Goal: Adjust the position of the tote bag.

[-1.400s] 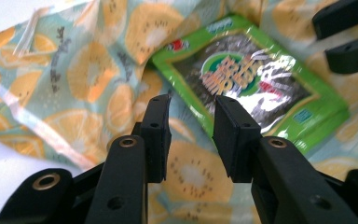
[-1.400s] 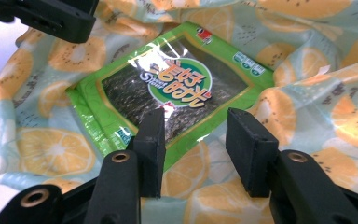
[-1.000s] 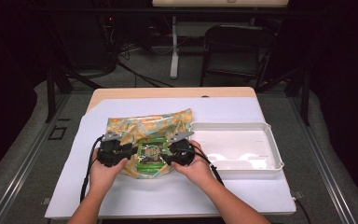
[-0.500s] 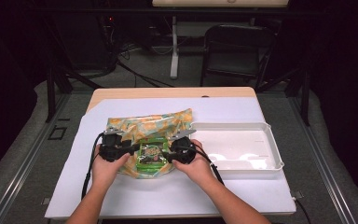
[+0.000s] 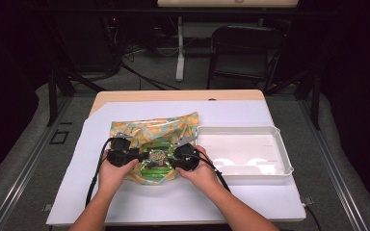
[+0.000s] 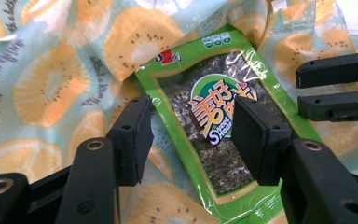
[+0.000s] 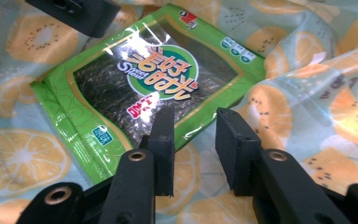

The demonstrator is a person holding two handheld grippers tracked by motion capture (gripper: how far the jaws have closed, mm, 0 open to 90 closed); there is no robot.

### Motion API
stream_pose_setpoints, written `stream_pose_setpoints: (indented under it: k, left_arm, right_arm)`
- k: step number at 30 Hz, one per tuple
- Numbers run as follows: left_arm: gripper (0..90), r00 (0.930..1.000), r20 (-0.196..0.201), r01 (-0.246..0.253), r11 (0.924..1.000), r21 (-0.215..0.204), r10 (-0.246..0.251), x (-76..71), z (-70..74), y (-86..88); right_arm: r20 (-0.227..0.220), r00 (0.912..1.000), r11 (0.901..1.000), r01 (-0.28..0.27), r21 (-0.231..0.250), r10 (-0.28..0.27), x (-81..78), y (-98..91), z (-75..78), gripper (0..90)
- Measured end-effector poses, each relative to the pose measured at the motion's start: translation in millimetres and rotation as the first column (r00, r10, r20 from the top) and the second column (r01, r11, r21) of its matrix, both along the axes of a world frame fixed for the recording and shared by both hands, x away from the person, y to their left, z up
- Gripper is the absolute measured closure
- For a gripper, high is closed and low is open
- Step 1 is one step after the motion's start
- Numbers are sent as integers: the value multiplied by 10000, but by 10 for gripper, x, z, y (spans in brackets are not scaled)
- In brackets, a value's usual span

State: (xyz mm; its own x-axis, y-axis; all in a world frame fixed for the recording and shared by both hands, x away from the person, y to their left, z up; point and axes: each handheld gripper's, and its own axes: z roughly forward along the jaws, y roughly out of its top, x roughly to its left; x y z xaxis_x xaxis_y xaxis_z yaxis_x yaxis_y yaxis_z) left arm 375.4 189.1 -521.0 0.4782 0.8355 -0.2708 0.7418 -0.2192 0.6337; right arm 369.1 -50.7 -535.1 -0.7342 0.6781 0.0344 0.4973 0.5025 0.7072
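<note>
While tray (image 5: 274,168) sits bare | seaweed packet (image 5: 157,162) lies on cloth (image 5: 161,127)

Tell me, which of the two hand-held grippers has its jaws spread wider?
The left hand-held gripper: its jaws stand far apart, straddling the green seaweed packet. The right hand-held gripper shows a narrower gap, at the packet's edge, over the fruit-print cloth.

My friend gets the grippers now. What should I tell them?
Left gripper: open, jaws on either side of the green seaweed packet, not gripping it.
Right gripper: open, at the packet's edge, holding nothing.
The packet lies flat on the fruit-print cloth, beside the white tray.
Done: both grippers are at the packet.
Left: probably grip the packet and lift it.
</note>
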Motion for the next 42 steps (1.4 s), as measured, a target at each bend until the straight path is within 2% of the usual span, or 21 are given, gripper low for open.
stream_pose_setpoints:
  k: [5,12,14,16,20,29,35,39,42]
  left_arm:
    - [466,9993,-364,26,10000,-75,-28,25,-30,-7]
    - [455,9977,-683,18,9998,-220,-33,58,-83,-32]
    - [450,9965,-830,-79,9997,-251,58,67,-100,-44]
    - [434,9947,-1027,-109,9999,-105,97,86,-126,-60]
    - [434,9924,-1230,-56,9997,-220,28,97,-170,-85]
    - [424,9885,-1506,97,9995,-313,-143,126,-230,-124]
    - [416,9867,-1626,-50,9984,-555,-41,133,-242,-125]
    - [419,9875,-1570,63,9986,-521,-145,125,-222,-117]
    - [427,9885,-1497,116,9978,-649,-213,110,-195,-117]
  right_arm:
    - [-62,9999,9999,-86,-82,85,2,4,-15,687]
    - [-178,9998,9999,-101,-92,99,8,2,-29,703]
    - [-202,9997,9999,-104,-93,102,8,1,-30,706]
    - [-187,9998,9999,-95,-101,93,6,4,-32,712]
    - [-147,9999,10000,-55,-64,54,-5,12,-38,720]
    - [-118,9998,9998,-145,-163,143,-7,7,-37,726]
    - [-119,9999,9998,-123,-125,121,-8,7,-40,726]
    - [-115,9999,9998,-122,-142,120,-9,7,-41,726]
    - [-216,9996,9997,-167,-155,164,-8,12,-50,723]
